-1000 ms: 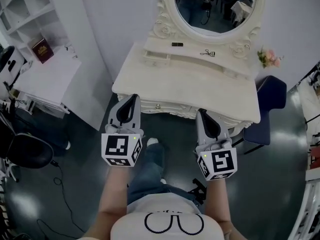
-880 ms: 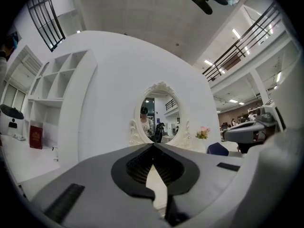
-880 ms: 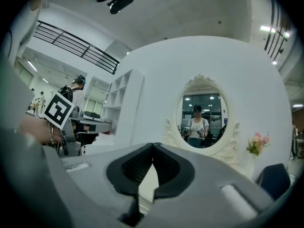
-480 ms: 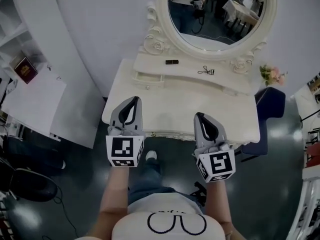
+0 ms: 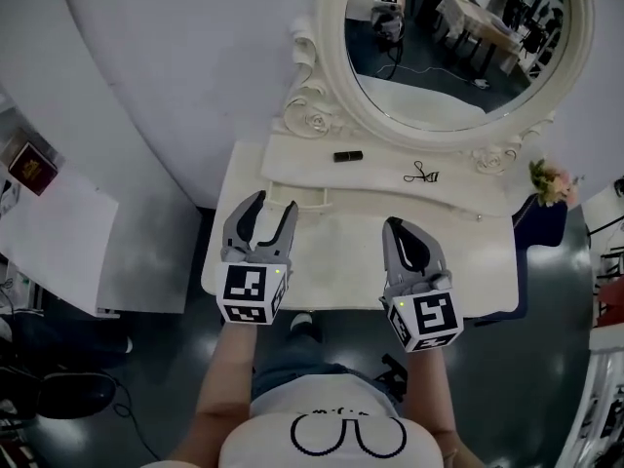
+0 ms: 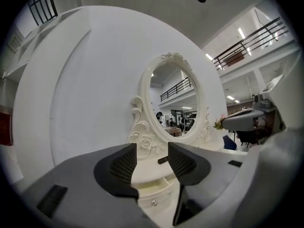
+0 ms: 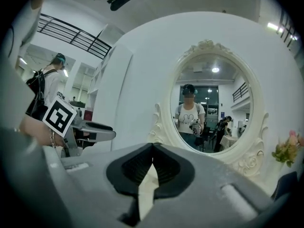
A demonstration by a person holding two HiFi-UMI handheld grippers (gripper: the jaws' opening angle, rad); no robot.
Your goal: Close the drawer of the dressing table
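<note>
Two claws are up over the front half of the dressing table (image 5: 361, 252). The left claw (image 5: 272, 211) is the one that counts.

- Left claw: jaws are opening, nothing between them. Through the gap I only see the shelf (image 5: 390, 169) and a black tube (image 5: 347, 156) lying on it, further ahead.
- Right claw (image 5: 410, 240): jaws together, empty, well off to the right of the target.
- Drawer (image 6: 151, 196): sits under the left end of the shelf, pulled out a little. It's just ahead of the left claw and a bit below its line, roughly centred on the gap, with the knob (image 6: 154, 202) facing the claw.
- Axis: the drawer front runs left-right, across the way the claw points. It slides in along that pointing line, toward the mirror (image 5: 458, 47). My read is a straight push forward, with the claw dropped slightly so it meets the front and not the shelf lip above.
- Nearer hand: left, clearly. Right would have to cross over.
- Room: bare table top between claw and drawer, nothing in the path. Tight spots are the shelf edge right above the drawer and the mirror's carved scroll ahead-left. The black tube is above the push line, so it shouldn't get hit if the claw stays low.
</note>
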